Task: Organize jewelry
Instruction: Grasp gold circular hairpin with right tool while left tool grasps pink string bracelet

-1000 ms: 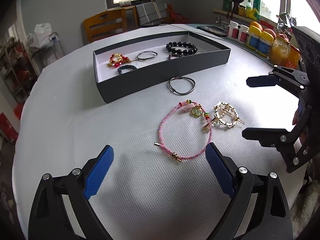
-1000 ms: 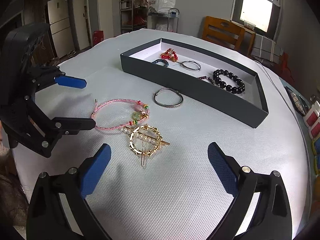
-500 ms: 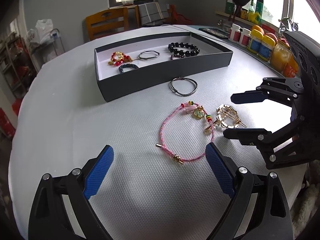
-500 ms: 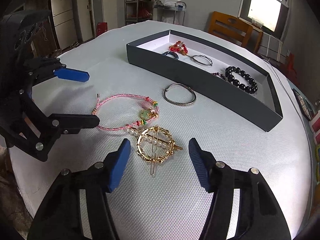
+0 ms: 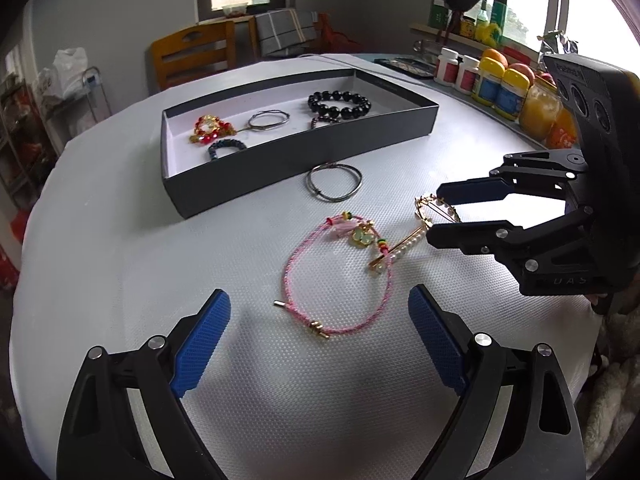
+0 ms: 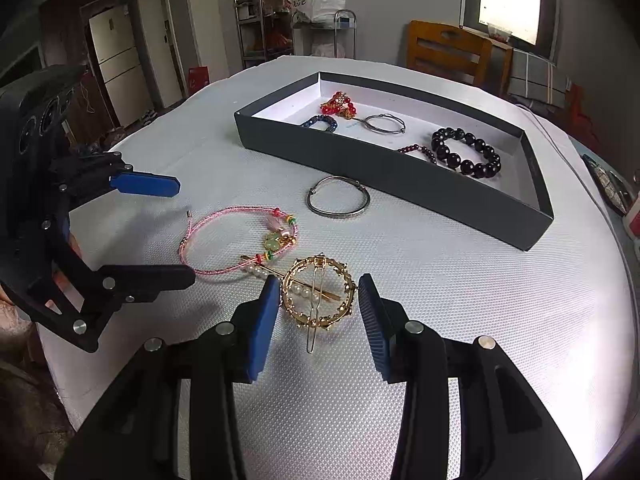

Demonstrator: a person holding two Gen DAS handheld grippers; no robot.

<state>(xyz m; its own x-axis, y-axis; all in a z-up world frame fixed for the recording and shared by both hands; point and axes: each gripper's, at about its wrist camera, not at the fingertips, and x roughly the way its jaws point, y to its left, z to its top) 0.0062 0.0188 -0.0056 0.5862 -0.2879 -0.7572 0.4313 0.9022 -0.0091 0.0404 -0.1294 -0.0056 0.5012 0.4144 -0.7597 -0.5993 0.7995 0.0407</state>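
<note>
Hairpin: gold ring with pearls, flat on the table, between the two right pads; also seen in the left view, partly hidden by the right gripper.
Long axis: pearl bar across the ring, from lower right up to the left toward the pink cord; thin clip tongue toward the right wrist camera.
Relation to fingers: ring centred in the gap, one pad just beside its left rim, the other just beside its right rim; touching or not, cannot tell.
Right gripper: half closed around the ring, low at the table, nothing lifted; squeeze across the ring probably next.
Nearer arm: right, clearly; left well apart from the hairpin.
Pink cord: open loop on the table, its charms touching the pearl end of the bar; risk of dragging along at the lift, as a judgement only.
Left gripper: wide open, holding nothing, above the table before the pink cord.
Bangle: on the table just before the box wall, apart from both grippers.
Box: dark, shallow, beyond the bangle; already with black beads, a thin ring, a blue piece and a red-gold piece inside.
Progress: three pieces not yet in the box.
</note>
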